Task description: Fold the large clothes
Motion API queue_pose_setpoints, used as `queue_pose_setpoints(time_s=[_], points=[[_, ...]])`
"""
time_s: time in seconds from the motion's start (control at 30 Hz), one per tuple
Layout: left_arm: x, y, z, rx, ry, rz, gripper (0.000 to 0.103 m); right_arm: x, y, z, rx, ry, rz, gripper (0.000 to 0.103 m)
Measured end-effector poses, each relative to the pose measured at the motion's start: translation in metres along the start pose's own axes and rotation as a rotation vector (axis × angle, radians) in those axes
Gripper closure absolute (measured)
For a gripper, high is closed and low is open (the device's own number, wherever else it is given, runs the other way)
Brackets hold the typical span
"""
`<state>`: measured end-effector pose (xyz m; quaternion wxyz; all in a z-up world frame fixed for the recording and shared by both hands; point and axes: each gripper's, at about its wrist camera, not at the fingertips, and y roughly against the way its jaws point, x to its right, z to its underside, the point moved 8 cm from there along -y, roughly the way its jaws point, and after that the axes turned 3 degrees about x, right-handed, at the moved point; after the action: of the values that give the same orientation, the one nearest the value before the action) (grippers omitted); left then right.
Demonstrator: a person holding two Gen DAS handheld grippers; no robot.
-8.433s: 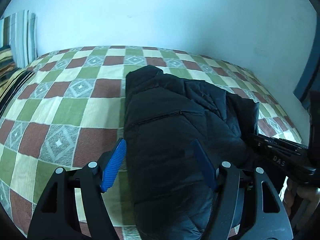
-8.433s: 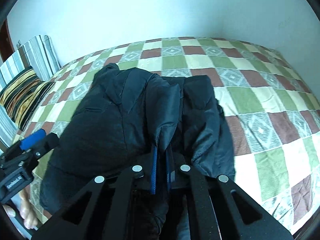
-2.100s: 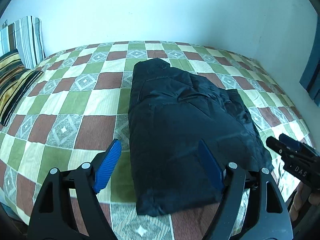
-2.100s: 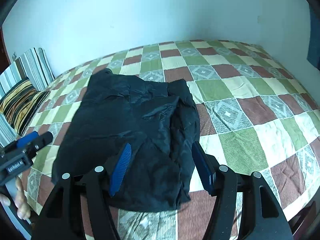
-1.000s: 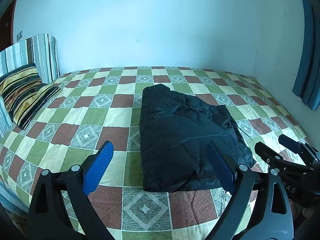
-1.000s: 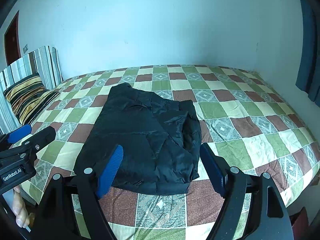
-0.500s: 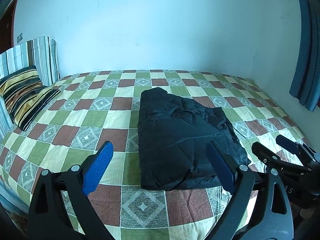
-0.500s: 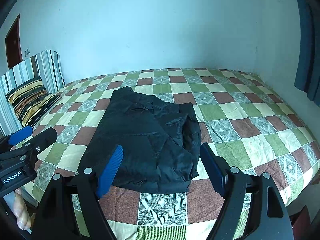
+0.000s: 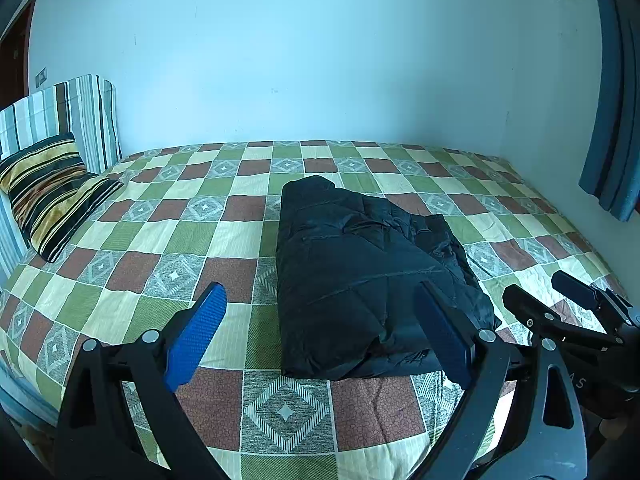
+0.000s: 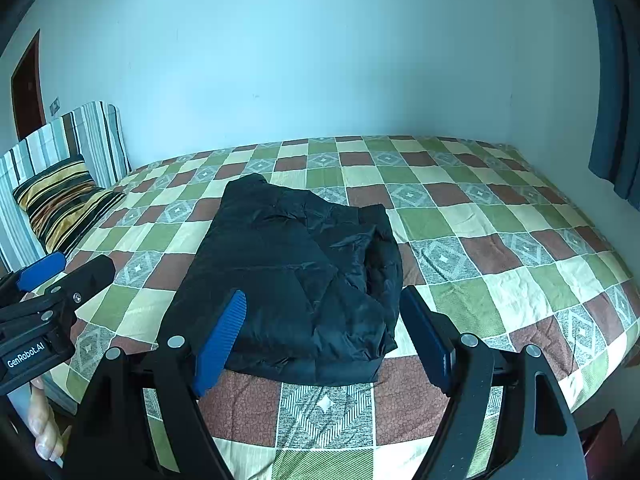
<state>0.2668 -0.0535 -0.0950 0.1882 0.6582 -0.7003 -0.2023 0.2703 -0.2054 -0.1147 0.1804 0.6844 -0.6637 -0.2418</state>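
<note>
A black puffer jacket (image 9: 360, 276) lies folded into a compact bundle on the checkered bedspread (image 9: 192, 240), near the bed's front edge. It also shows in the right wrist view (image 10: 296, 276). My left gripper (image 9: 320, 336) is open and empty, held back from the bed in front of the jacket. My right gripper (image 10: 324, 340) is open and empty too, also pulled back in front of the jacket. The right gripper shows at the right edge of the left wrist view (image 9: 560, 308), and the left gripper at the left edge of the right wrist view (image 10: 60, 276).
A striped pillow (image 9: 52, 196) and a striped headboard cushion (image 9: 60, 116) are at the bed's left end. A pale wall (image 9: 320, 60) runs behind the bed. A blue curtain (image 9: 616, 120) hangs at the right.
Both grippers have drawn back and up from the bed, so the jacket looks smaller and farther. Earlier the right gripper was shut on the jacket; now it is open.
</note>
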Motion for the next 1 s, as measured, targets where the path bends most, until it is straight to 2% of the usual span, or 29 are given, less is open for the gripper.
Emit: queue_pose_setpoints(time_s=[0.7, 0.87, 1.0], points=[[-0.0011, 0.0029, -0.0018, 0.009, 0.004, 0.003, 0.009, 0.0, 0.0017, 0.0005, 0.001, -0.001, 0.001, 0.025], [-0.0013, 0.0042, -0.0041, 0.02, 0.006, 0.006, 0.004, -0.0007, 0.0016, 0.0001, 0.005, 0.0, 0.0, 0.025], [0.0003, 0.0048, -0.0051, 0.027, -0.002, 0.0, 0.004, -0.0033, 0.0033, -0.0011, 0.013, 0.003, 0.007, 0.02]])
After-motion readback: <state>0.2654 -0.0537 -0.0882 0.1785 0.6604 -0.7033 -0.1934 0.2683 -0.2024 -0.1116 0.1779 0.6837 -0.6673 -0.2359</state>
